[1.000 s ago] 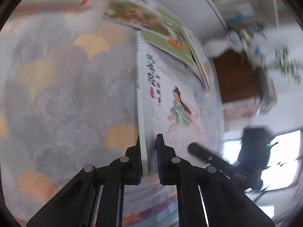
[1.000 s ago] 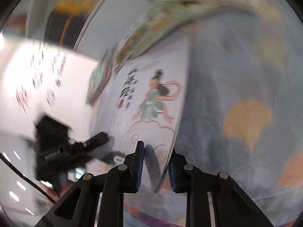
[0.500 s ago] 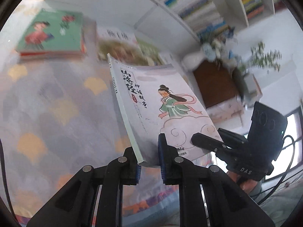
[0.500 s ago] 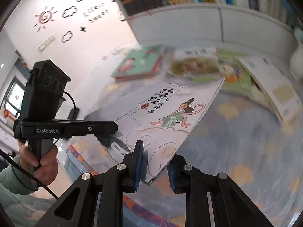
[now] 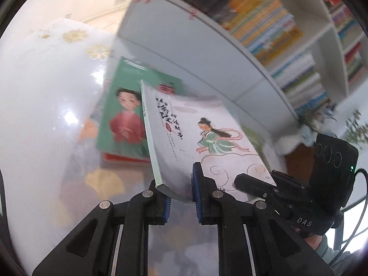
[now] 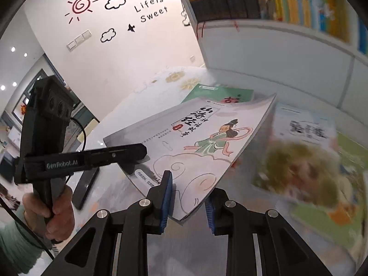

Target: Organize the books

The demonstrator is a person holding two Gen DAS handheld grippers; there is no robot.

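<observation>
A white book with a drawn woman in green is held in the air between both grippers. My left gripper is shut on its near spine corner. My right gripper is shut on its other near corner; the book shows there too. A green book with a child in red lies on a small stack just beyond the held book, also in the right wrist view. The left gripper appears in the right view, the right one in the left view.
A white bookcase filled with books runs along the back. More books lie on the patterned tablecloth at the right. A dark phone lies near the table's left edge. A plant stands at the far right.
Both grippers have lifted the white book off the table and carried it left, towards the green book. The view now faces the bookcase and wall.
</observation>
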